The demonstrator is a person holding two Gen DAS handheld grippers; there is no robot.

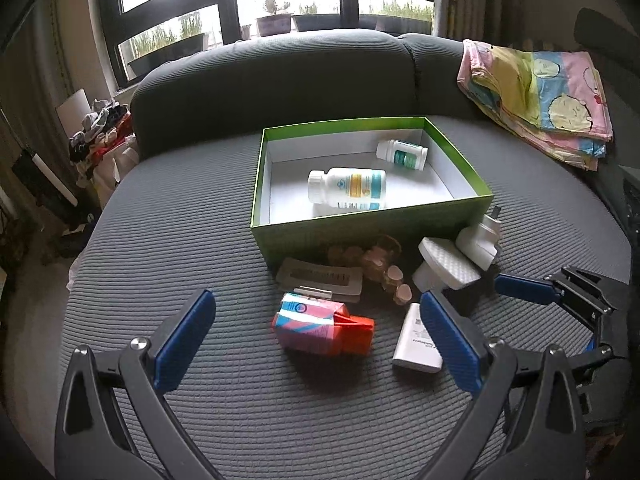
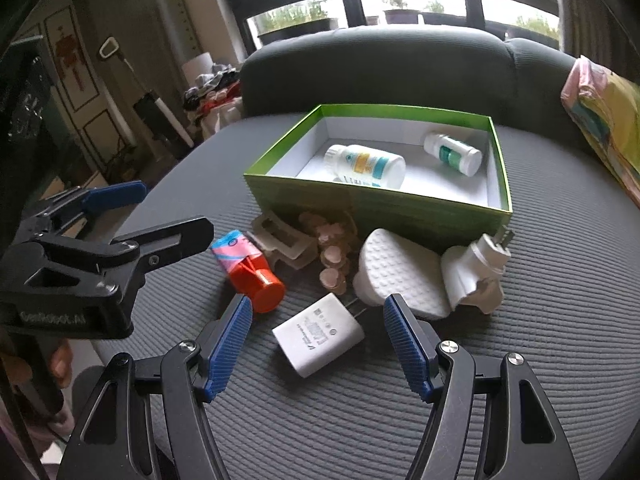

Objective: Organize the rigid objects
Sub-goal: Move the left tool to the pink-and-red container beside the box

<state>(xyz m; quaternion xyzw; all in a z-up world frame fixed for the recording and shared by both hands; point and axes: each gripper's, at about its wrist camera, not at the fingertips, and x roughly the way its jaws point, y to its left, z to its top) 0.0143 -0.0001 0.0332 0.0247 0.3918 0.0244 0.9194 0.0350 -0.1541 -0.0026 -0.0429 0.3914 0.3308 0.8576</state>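
Ribbed blue fingers (image 2: pixel 408 340), flat white charger (image 2: pixel 318 334), green box (image 2: pixel 372 200)

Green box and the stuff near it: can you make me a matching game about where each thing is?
Things:
1. big white bottle
2. flat white charger
3. orange-capped carton
4. folded cartoon cloth

Places:
A. against the sofa back
B. lying inside the green box
C. between the right gripper's open jaws
D. in front of the left gripper

Pairs: 1-B, 2-C, 3-D, 4-A

Two pill bottles, a larger (image 1: pixel 347 189) and a smaller (image 1: pixel 402 154), lie in one green box (image 1: pixel 372 232); one white charger (image 2: pixel 319 334), one hair claw (image 2: pixel 282 246).
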